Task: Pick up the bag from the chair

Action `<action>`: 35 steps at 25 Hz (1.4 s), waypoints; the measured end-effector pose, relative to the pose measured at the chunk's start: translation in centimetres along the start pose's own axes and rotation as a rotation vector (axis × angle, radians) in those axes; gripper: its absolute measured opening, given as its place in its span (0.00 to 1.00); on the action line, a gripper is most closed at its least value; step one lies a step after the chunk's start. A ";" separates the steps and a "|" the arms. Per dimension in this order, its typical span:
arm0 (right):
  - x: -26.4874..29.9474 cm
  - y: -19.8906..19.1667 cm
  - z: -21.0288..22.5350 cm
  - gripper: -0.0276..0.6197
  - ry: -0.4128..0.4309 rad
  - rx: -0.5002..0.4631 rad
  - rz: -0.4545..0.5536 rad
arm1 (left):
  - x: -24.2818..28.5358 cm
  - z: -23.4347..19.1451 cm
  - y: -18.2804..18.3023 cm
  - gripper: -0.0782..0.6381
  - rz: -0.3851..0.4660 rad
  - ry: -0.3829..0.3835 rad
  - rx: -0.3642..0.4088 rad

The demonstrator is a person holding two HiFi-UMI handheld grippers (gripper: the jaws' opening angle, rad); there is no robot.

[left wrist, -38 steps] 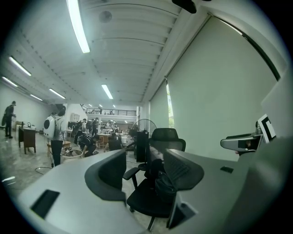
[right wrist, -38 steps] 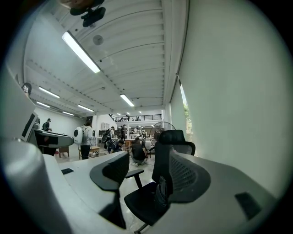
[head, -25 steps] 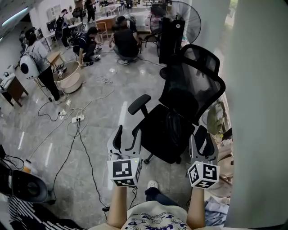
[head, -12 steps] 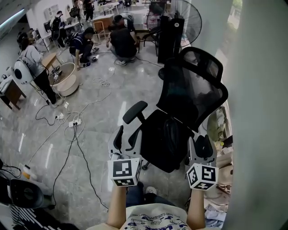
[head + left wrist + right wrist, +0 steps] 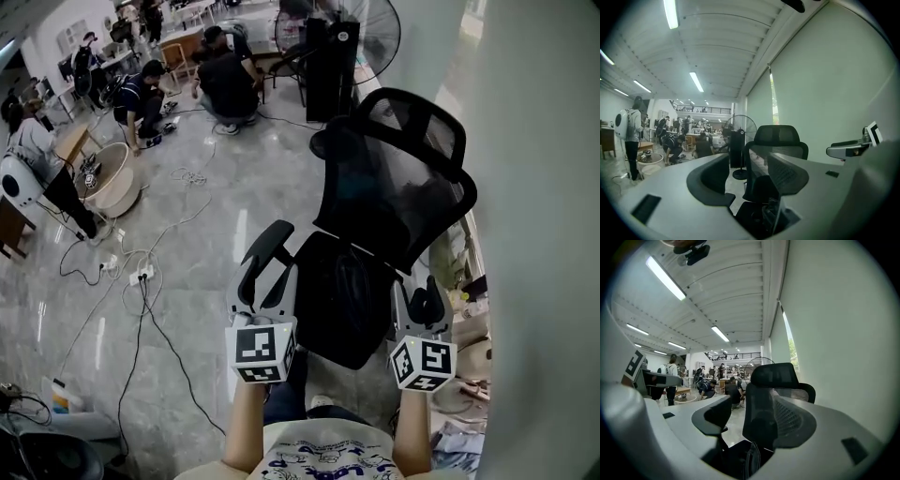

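Note:
A black mesh-backed office chair (image 5: pixel 394 187) stands just ahead of me, beside the white wall. On its seat lies a black bag (image 5: pixel 349 286), dark against the dark cushion, its outline hard to tell. My left gripper (image 5: pixel 265 289) is open and hovers by the chair's left armrest (image 5: pixel 267 246). My right gripper (image 5: pixel 422 300) is open over the right armrest, right of the bag. In the left gripper view the left gripper (image 5: pixel 751 186) frames the chair back (image 5: pixel 777 137) and bag (image 5: pixel 761 213). Seen between the fingers of the right gripper (image 5: pixel 749 426), the bag (image 5: pixel 740 459) lies low.
A white wall (image 5: pixel 548 234) runs close along the right. A standing fan (image 5: pixel 361 33) is behind the chair. Cables and a power strip (image 5: pixel 141 274) trail over the grey floor at left. Several people (image 5: pixel 225 80) crouch at the far back. Loose clutter (image 5: pixel 459 258) sits by the wall.
I have stepped closer to the chair: it now sits nearer and more central, and both grippers have come up level with its armrests. Both stay open.

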State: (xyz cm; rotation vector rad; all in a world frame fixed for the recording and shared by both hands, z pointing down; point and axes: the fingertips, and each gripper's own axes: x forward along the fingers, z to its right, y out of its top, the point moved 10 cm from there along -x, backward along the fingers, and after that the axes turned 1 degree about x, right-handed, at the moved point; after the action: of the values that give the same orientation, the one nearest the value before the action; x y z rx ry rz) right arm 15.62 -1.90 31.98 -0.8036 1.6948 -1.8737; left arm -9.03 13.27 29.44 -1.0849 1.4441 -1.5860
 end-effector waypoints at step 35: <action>15.7 -10.3 0.7 0.52 -0.475 0.132 -0.330 | 34.2 -0.4 -9.4 0.46 -0.306 -0.752 0.139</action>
State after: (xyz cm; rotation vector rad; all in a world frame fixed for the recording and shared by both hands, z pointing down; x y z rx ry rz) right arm 5.28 -12.21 43.82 -1.4089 1.1875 -1.7826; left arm -22.35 -16.79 42.71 -1.6393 0.6799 -1.2279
